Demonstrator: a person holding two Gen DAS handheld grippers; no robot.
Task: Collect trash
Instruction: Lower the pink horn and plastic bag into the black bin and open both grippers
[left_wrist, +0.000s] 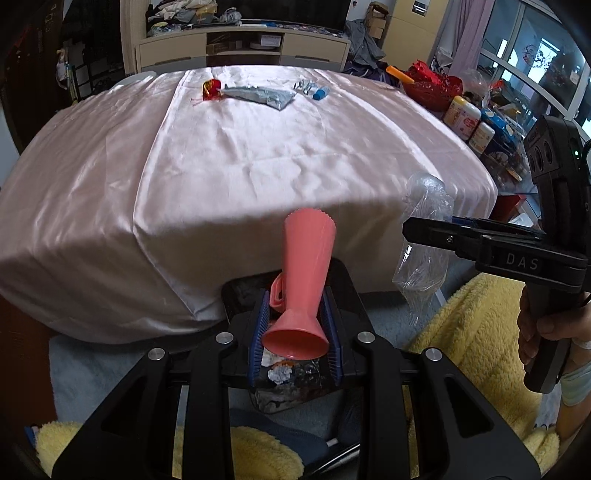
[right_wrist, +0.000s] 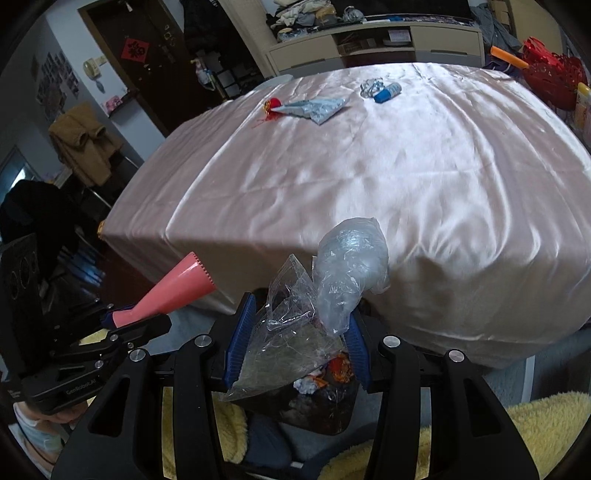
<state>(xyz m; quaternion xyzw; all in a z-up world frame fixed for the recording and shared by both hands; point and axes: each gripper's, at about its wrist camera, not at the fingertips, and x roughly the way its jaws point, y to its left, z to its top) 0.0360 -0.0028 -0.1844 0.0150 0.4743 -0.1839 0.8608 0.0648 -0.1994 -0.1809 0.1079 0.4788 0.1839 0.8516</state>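
Below both tools, over the dark bin (right_wrist: 317, 402), we hold the pink cup (left_wrist: 304, 280) clamped in the left tool (left_wrist: 295, 328) and crinkled clear plastic (right_wrist: 325, 295) pinched in the right tool (right_wrist: 295, 339); the light film could cling or drift past the rim on release.

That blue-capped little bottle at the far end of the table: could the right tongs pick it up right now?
Probably not yet. The right tongs are shut on a clear plastic bag, and the bottle lies far across the pink tablecloth. Nothing blocks the path, though.
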